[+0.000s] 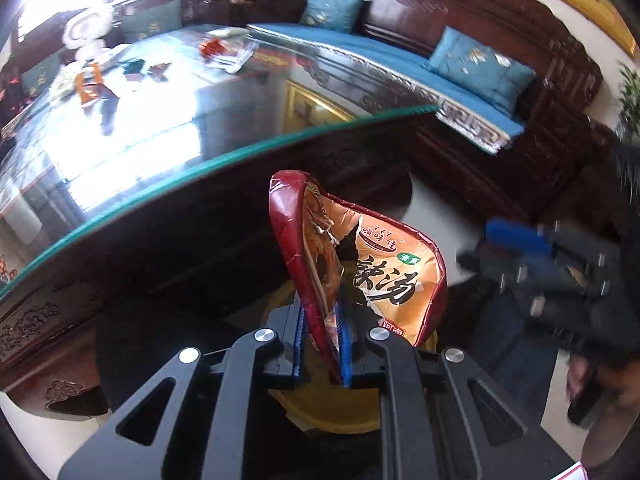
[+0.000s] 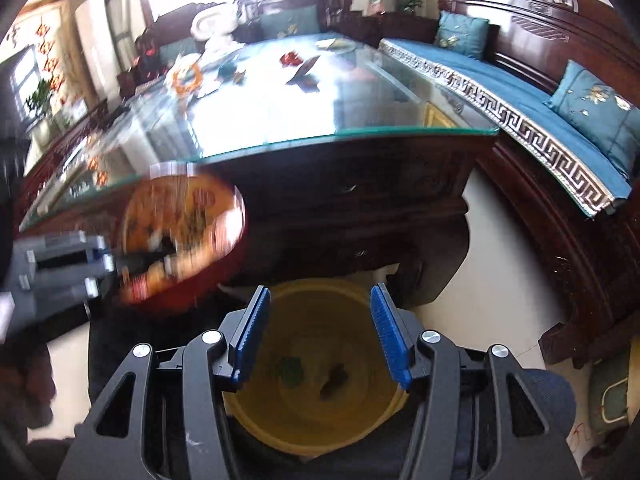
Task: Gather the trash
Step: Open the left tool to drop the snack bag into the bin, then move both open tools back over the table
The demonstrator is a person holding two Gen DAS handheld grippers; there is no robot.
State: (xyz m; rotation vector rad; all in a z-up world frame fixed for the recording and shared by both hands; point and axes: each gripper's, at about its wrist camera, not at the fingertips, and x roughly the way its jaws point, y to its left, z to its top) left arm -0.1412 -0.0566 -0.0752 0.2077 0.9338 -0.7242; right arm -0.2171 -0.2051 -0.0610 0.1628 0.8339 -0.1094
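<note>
My left gripper (image 1: 322,344) is shut on a torn red and orange soup packet (image 1: 360,264) and holds it upright in front of the glass table's edge, above a yellow bin (image 1: 340,412). In the right wrist view the packet (image 2: 180,232) shows blurred at the left, held by the left gripper (image 2: 116,264). My right gripper (image 2: 320,332) is open and empty, right over the yellow bin (image 2: 316,412), which holds two small scraps. The right gripper (image 1: 496,248) shows blurred at the right of the left wrist view.
A glass-topped dark wood table (image 2: 304,136) carries more wrappers, a red one (image 2: 291,58), a dark one (image 2: 306,70) and an orange item (image 2: 186,78). A carved sofa with a blue cushion (image 2: 532,92) runs along the right. Pale floor lies between them.
</note>
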